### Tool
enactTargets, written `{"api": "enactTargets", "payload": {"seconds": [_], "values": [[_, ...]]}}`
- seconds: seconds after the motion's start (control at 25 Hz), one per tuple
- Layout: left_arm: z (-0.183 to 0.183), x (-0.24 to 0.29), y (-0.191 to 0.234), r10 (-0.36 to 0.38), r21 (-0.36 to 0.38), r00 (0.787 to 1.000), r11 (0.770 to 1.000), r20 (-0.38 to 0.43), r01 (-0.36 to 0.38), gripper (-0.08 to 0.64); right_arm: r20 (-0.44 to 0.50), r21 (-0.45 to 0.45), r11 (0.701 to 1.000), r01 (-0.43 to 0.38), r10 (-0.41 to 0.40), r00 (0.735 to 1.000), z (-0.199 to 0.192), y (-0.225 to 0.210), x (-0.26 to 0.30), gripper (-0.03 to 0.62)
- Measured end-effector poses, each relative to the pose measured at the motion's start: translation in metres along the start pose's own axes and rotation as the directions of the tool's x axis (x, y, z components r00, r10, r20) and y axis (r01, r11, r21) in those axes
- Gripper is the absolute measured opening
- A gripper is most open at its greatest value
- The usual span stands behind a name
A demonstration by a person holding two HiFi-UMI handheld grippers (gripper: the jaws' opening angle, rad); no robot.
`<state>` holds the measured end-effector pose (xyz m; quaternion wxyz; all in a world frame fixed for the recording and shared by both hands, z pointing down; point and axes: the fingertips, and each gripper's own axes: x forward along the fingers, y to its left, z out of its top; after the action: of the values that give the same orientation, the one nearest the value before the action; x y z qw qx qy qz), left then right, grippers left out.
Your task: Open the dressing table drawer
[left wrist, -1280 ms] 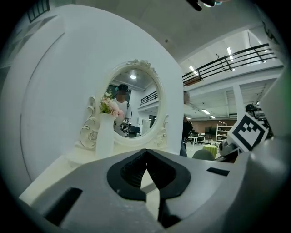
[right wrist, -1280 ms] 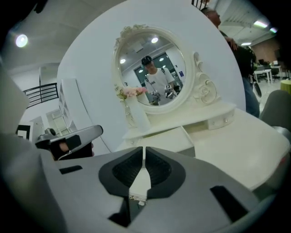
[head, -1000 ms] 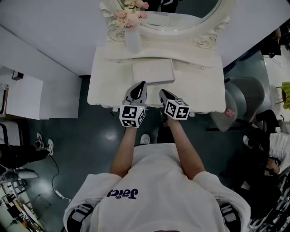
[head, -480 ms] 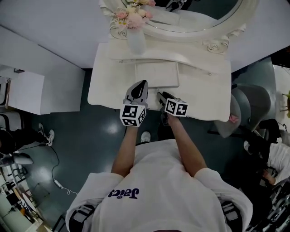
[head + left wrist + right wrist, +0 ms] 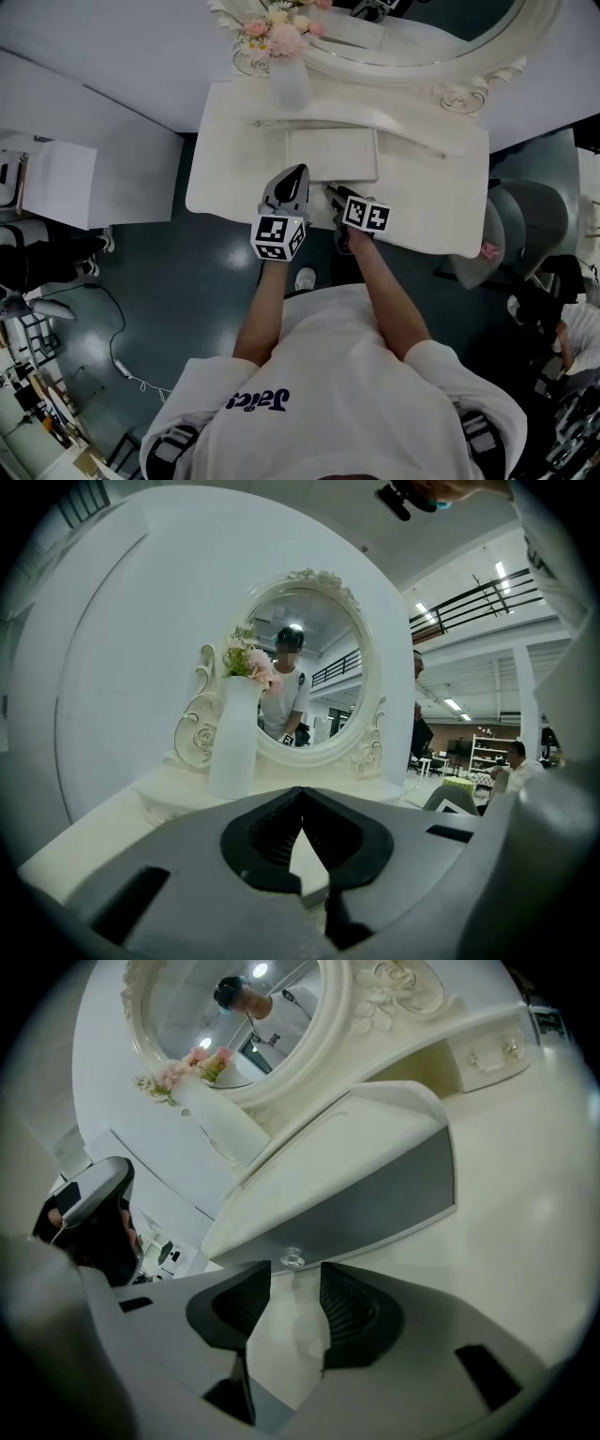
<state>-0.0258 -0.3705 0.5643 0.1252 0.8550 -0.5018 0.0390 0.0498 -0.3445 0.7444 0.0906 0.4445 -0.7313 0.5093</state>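
The white dressing table has a rectangular middle panel, the drawer, with a small clear knob on its near edge. My right gripper points down at that knob, which sits just past its fingertips. Its jaws are opening and nothing is between them. In the head view the right gripper hovers at the table's front edge. My left gripper is beside it to the left, over the tabletop. The left gripper has its tips together, holding nothing, and faces the oval mirror.
A tall white vase of pink flowers stands at the back left of the table, in front of the mirror. Two small knobbed drawers sit under the mirror. A grey chair is right of the table, a white cabinet left.
The right gripper has dropped toward the table's front edge and its jaws have gone from shut to wide apart. The left gripper shifted slightly. The head view has drifted.
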Motion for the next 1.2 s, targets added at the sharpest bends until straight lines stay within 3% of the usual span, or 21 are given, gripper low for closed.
{"api": "enactTargets", "payload": {"seconds": [0.32,0.68,1.2], "values": [[0.009,-0.002,0.006,0.013,-0.024,1.0,1.0,0.017,-0.013,0.015,-0.001,-0.009,1.0,0.007,-0.007,1.0,0.005,0.002,0.004,0.074],[0.006,-0.011,0.011,0.013,-0.034,1.0,0.999,0.014,-0.012,0.015,0.015,-0.009,0.999,0.032,-0.032,0.999,0.006,0.003,0.004,0.071],[0.002,-0.019,0.001,-0.043,-0.024,0.999,0.999,0.01,0.044,0.015,0.037,0.007,0.998,0.061,-0.061,0.997,-0.005,0.003,-0.003,0.069]]}}
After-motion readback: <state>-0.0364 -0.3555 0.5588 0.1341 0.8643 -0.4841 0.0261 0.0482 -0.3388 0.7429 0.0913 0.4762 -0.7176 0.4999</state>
